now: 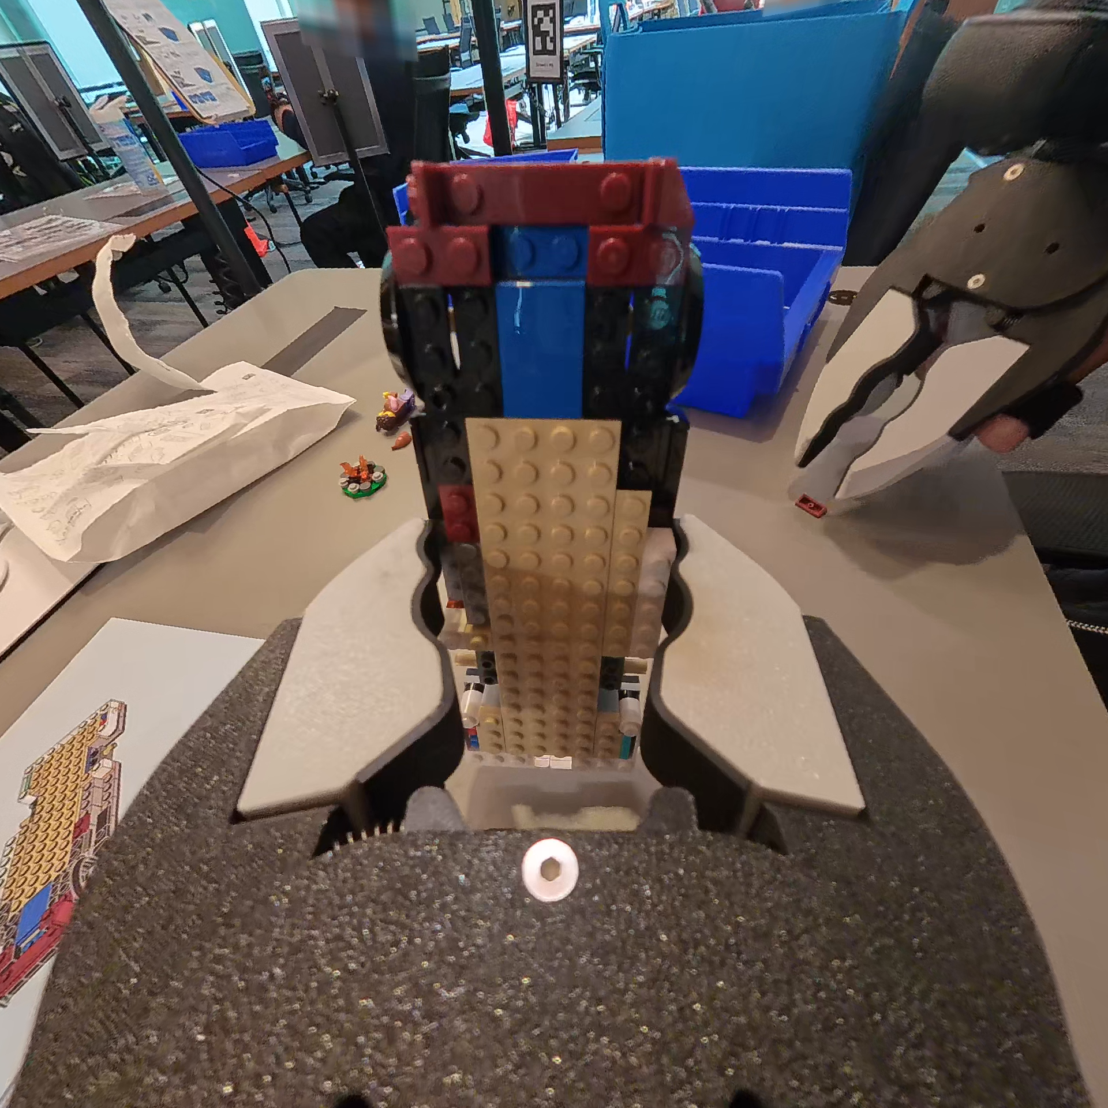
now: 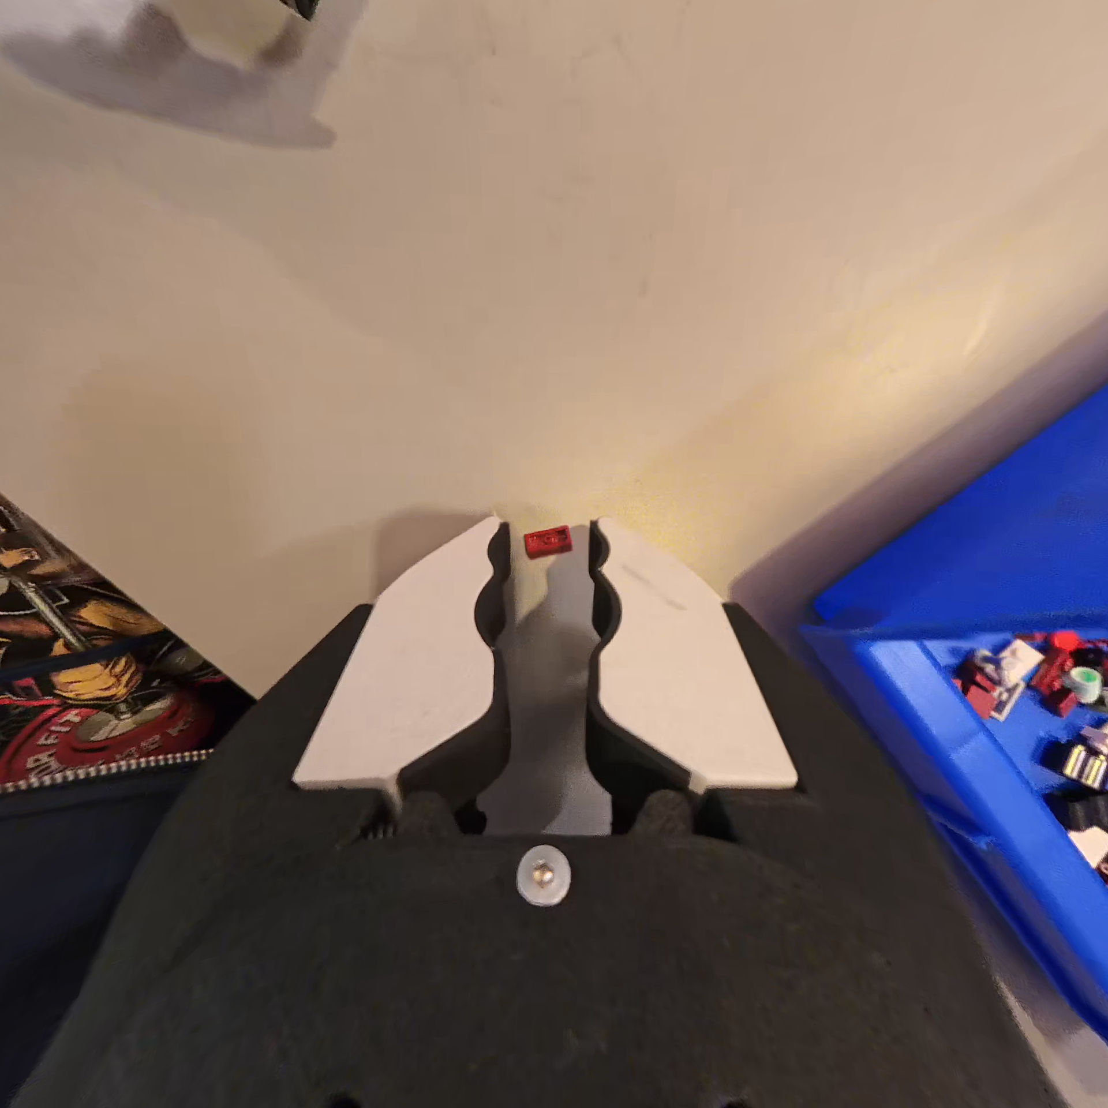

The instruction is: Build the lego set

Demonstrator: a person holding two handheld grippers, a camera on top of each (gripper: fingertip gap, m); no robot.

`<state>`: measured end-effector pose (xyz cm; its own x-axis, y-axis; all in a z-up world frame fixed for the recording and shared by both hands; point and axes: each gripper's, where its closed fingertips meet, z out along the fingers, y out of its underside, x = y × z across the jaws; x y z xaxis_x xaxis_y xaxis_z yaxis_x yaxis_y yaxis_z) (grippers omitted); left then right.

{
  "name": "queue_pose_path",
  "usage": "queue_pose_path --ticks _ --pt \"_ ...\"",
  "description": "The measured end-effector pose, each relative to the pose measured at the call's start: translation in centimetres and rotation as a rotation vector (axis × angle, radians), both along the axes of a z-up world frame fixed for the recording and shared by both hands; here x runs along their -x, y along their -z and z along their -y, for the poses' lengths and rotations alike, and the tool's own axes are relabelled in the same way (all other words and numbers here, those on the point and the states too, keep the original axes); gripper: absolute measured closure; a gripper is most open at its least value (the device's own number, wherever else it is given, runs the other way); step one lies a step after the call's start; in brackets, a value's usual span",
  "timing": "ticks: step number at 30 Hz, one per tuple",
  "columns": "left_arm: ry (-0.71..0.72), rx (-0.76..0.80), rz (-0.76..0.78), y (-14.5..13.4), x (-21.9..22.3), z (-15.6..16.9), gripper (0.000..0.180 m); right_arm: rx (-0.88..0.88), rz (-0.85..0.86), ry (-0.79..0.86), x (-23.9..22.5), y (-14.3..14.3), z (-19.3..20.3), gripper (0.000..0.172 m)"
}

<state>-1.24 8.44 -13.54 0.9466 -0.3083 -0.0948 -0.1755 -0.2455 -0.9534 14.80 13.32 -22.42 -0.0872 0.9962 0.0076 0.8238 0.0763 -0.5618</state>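
My left gripper (image 1: 551,527) is shut on a long brick model (image 1: 542,479) with a tan studded top, black sides, a blue strip and a dark red far end. It stands up between the two fingers, above the grey table (image 1: 270,539). My right gripper (image 2: 548,524) is open, tips down at the table. A small dark red plate (image 2: 547,541) lies flat between its fingertips, with a gap on each side. The left wrist view shows the same gripper (image 1: 821,494) at the right, tips next to the plate (image 1: 810,507).
A blue bin (image 1: 761,312) stands behind the model; its loose pieces (image 2: 1019,677) show at the right. A white paper bag (image 1: 150,443), a small campfire build (image 1: 363,476) and a purple-brown figure (image 1: 396,411) lie left. A printed building sheet (image 1: 60,809) lies near left. The small campfire build (image 1: 363,476) is closer to my left gripper, around 20 centimetres from its tips; the right tips are 30 centimetres off.
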Motion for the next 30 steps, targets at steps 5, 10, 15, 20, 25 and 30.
queue_pose_path --ticks 5,10,15,20,25,30 --pt "0.009 0.012 -0.004 0.2 -0.1 0.0 0.108 0.027 0.015 -0.008 -0.9 0.5 -0.1 0.141" --pt "0.005 0.008 -0.019 0.3 0.0 0.0 0.108 0.05 0.063 -0.023 -0.4 1.9 0.2 0.141" --pt "-0.019 0.0 -0.022 -0.1 0.8 0.1 0.108 0.02 0.041 -0.074 1.6 1.6 0.7 0.156" --pt "-0.105 -0.031 -0.096 -0.4 3.6 0.8 0.108 -0.004 -0.255 -0.161 8.9 -1.5 2.3 0.156" --pt "-0.254 -0.05 -0.176 -0.9 7.9 2.4 0.108 0.067 -0.506 -0.117 16.8 -4.2 4.0 0.156" --pt "-0.33 -0.032 -0.207 -0.5 10.8 3.6 0.108 0.031 -0.432 -0.06 19.3 -2.1 3.9 0.154"
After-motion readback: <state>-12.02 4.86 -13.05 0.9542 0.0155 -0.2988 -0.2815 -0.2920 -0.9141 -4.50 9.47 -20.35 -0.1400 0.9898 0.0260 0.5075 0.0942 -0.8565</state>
